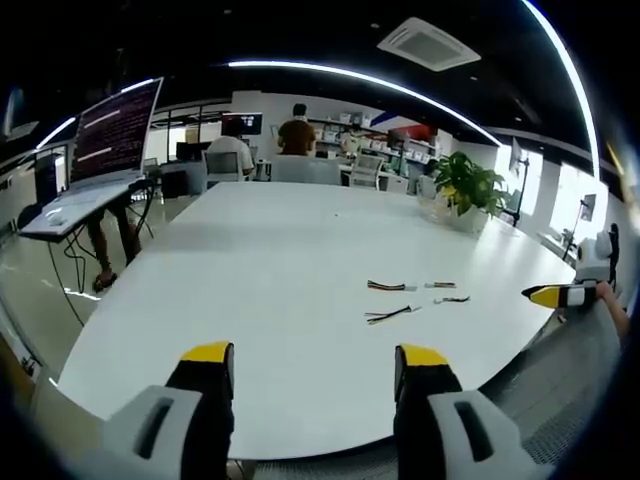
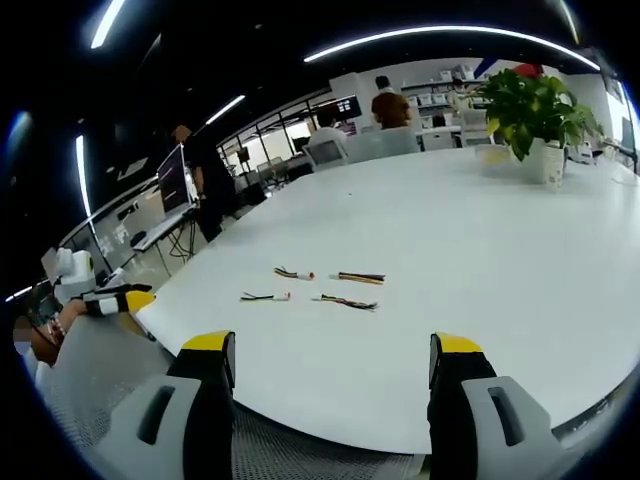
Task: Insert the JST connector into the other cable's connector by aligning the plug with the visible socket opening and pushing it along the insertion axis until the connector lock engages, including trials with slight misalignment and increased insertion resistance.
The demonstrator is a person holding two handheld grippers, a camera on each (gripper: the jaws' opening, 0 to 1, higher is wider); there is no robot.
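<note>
I hold both grippers, left gripper [image 1: 315,362] and right gripper [image 2: 333,352], fingers wide and empty, short of the cables [image 2: 312,286] on the white counter [image 2: 480,240]; I should approach each connector end squarely.

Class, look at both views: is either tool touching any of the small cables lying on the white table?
Apart. In the right gripper view the right tool stands open, bare white table between it and the cables. In the left gripper view the left tool is likewise clear.
</note>
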